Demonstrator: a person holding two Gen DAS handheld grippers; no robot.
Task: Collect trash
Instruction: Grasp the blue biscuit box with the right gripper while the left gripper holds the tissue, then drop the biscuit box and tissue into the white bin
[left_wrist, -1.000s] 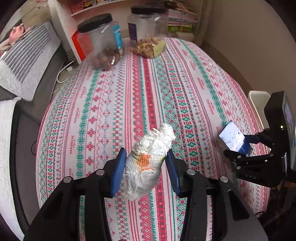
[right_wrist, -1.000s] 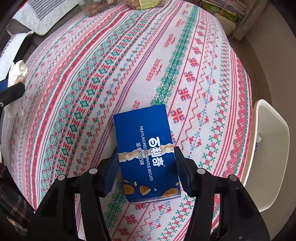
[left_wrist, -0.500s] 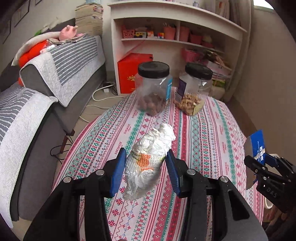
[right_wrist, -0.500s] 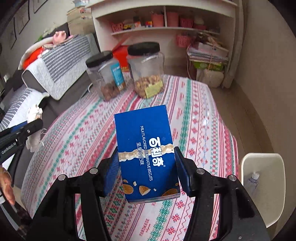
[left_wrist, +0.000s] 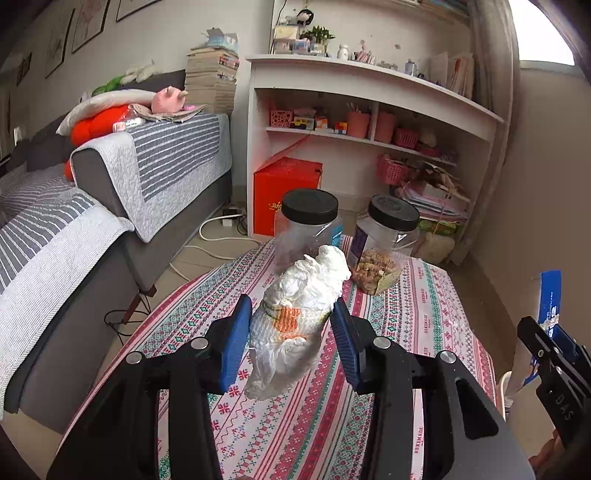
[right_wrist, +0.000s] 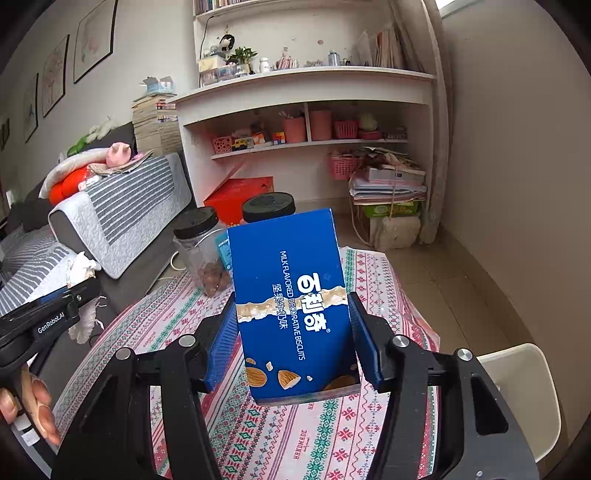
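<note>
Left hand-held gripper (left_wrist: 291, 332) is clamped on a crumpled white wrapper (left_wrist: 295, 317), blue pads pressing it from both sides around the middle, so the wad hangs in the air above the counter (left_wrist: 424, 325) and not on it. Right hand-held gripper (right_wrist: 291, 343) has its pads squeezed on the long sides of a blue biscuit box (right_wrist: 295, 306), holding it upright with the almond end nearest the camera, also clear of the striped cloth. Makes sense to pinch the box across its narrow width, the flat sides give the pads something solid, while the wrapper just gets squished wherever it fits. In the left view you can spot the box edge-on at the far right, and in the right view the wrapper shows at the left, so the two are well apart, one on each side. The two black-lidded jars (left_wrist: 310, 229) at the far end of the counter have nuts in them and look like keepers, not trash. There's a white bin (right_wrist: 517, 391) just off the counter's right edge, near side, with what looks like something already in it. My guess is that's where both pieces end up, box first since it's closer. Only risk I see is the wrapper's loose tail slipping.
</note>
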